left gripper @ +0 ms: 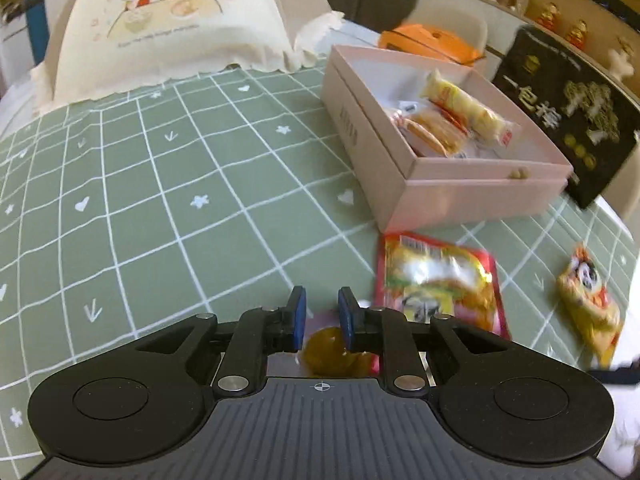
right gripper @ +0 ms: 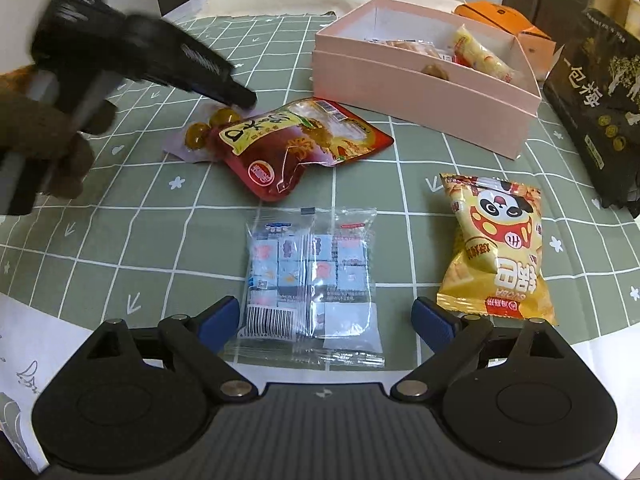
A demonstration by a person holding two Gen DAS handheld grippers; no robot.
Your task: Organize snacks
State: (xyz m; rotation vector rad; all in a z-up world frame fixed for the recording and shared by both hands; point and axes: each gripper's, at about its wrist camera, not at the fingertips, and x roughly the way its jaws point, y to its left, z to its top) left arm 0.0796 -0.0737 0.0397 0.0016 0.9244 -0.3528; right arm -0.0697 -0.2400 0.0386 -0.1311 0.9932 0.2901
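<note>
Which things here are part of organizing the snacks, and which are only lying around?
For the job:
pink box
red pouch
clear packet
panda bag
olive pack

Lying about:
black bag
orange box
cushion

4 snack packs (right gripper: 310, 280) flat near pink box (right gripper: 420, 96).

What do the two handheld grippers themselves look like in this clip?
Both match: the left gripper and right gripper have matte black ribbed bodies, round side discs, black linkage arms with silver pivot pins, blue pads and a small crosshair mark. No cables or sleeves show.
</note>
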